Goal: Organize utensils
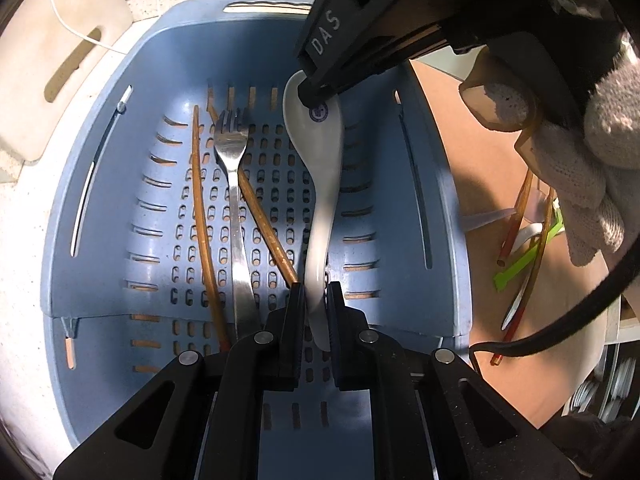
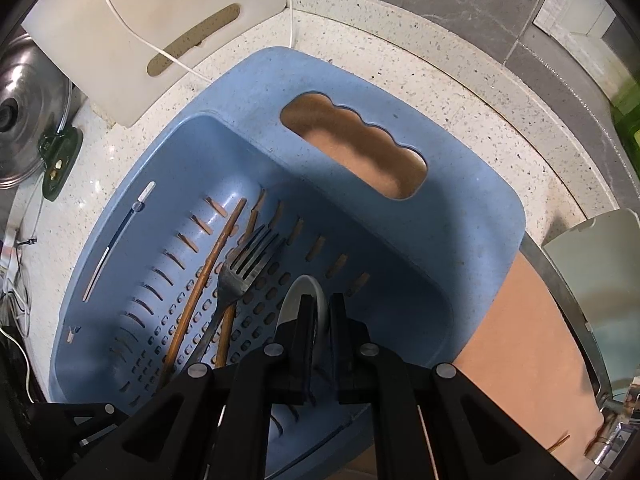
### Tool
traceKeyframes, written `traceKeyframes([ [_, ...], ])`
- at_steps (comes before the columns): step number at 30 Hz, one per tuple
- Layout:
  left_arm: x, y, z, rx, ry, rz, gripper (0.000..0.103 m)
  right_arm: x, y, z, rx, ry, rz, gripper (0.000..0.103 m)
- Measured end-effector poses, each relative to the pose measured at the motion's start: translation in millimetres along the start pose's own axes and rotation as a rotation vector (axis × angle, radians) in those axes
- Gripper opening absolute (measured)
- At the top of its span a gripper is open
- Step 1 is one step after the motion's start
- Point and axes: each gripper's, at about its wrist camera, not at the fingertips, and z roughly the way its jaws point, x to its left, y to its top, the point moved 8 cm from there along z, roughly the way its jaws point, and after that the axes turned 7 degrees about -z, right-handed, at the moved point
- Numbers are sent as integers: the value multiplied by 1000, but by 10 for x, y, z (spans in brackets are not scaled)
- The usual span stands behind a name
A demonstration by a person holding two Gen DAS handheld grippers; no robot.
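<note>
A white ceramic spoon [image 1: 320, 168] hangs over the blue slotted basket [image 1: 420, 184]. My left gripper [image 1: 318, 300] is shut on the spoon's handle end. My right gripper [image 1: 316, 94] is shut on the rim of the spoon's bowl; in the right wrist view the gripper [image 2: 322, 308] pinches the white bowl rim [image 2: 298, 292]. A steel fork [image 1: 236, 200] and two brown chopsticks [image 1: 204, 216] lie on the basket floor, left of the spoon. They also show in the right wrist view: fork [image 2: 236, 276], chopsticks [image 2: 208, 268].
A white cutting board [image 2: 132, 28] lies on the speckled counter [image 2: 460, 92] behind the basket [image 2: 248, 92]. A pot lid [image 2: 24, 120] sits far left. Right of the basket, loose straws and utensils [image 1: 524, 248] lie on a brown board [image 1: 460, 128].
</note>
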Motion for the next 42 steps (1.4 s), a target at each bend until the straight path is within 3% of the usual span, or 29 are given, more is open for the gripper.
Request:
traceKeyframes([
  [16,-56,153,-75,-14,-2,-8,11,20,-42,-90,-25,29,4,13],
  [21,-55,174,-163,-23,9,-13,11,-3,-67,-212,-50,41,12,22],
  [33,-41,114,-544,-90,55,7,11,-55,-230,-762,-151,30,-1,24],
  [42,-293,58,-804,-159,74,46,11,-100,-631,-1225,-250,14,-21,25],
])
